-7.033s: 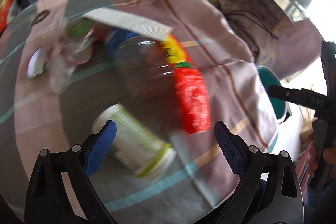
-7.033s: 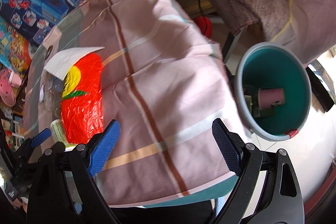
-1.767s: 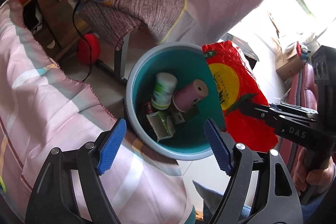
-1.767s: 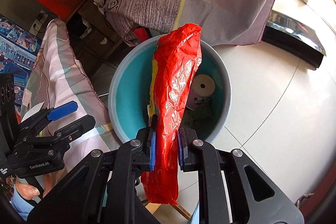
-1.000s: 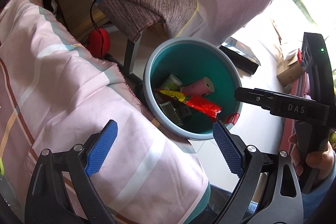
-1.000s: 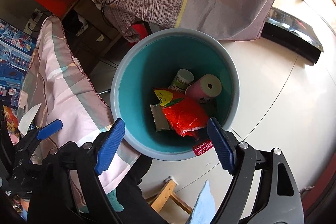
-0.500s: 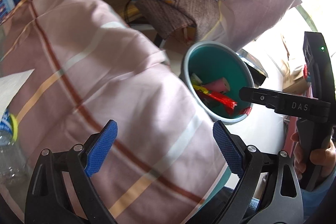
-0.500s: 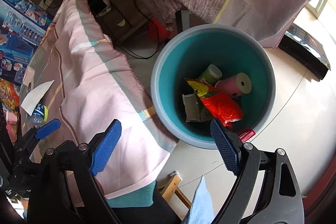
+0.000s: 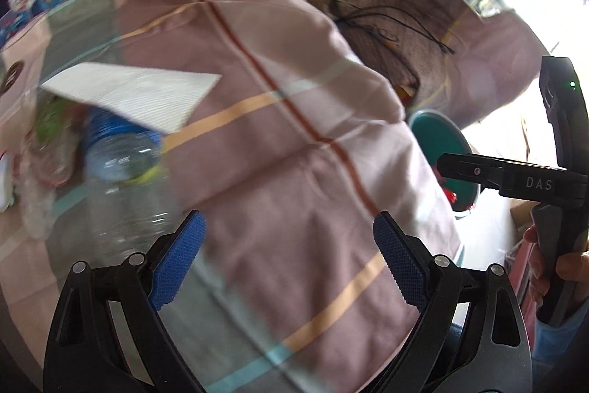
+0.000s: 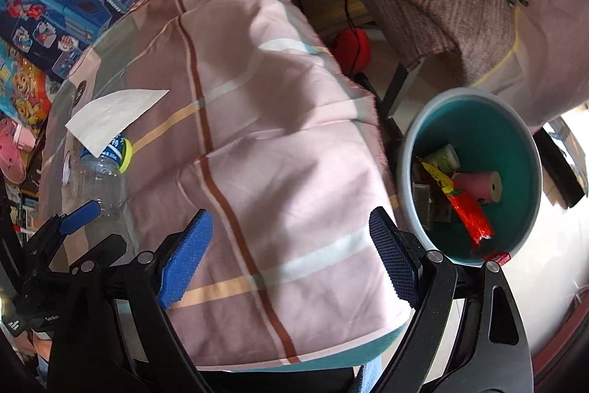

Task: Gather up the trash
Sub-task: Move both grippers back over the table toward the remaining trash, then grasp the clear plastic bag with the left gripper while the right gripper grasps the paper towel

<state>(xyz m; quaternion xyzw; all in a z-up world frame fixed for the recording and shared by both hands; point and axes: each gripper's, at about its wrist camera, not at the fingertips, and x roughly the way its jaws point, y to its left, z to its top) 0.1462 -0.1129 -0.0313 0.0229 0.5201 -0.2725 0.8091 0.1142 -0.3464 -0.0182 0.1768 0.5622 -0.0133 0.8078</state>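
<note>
Left gripper (image 9: 289,262): jaws wide apart, nothing between the blue pads; it hangs over the pink checked cloth (image 9: 294,172) near the bottle, which I take for the next pickup.
Right gripper (image 10: 291,253): jaws spread and empty, over the cloth's near edge, beside the bin.
Bin (image 10: 515,120): one teal bucket on the floor just off the table's edge, handy for drops.
In the bin: one red wrapper (image 10: 469,212), one pink roll (image 10: 478,186), one pale cup (image 10: 443,155), plus something dark I can't make out.
Left on the table: one clear plastic bottle (image 10: 101,172) lying on its side, one white napkin (image 10: 114,116) resting partly over its neck; more crumpled clear plastic at the left view's edge, too blurred to count.
</note>
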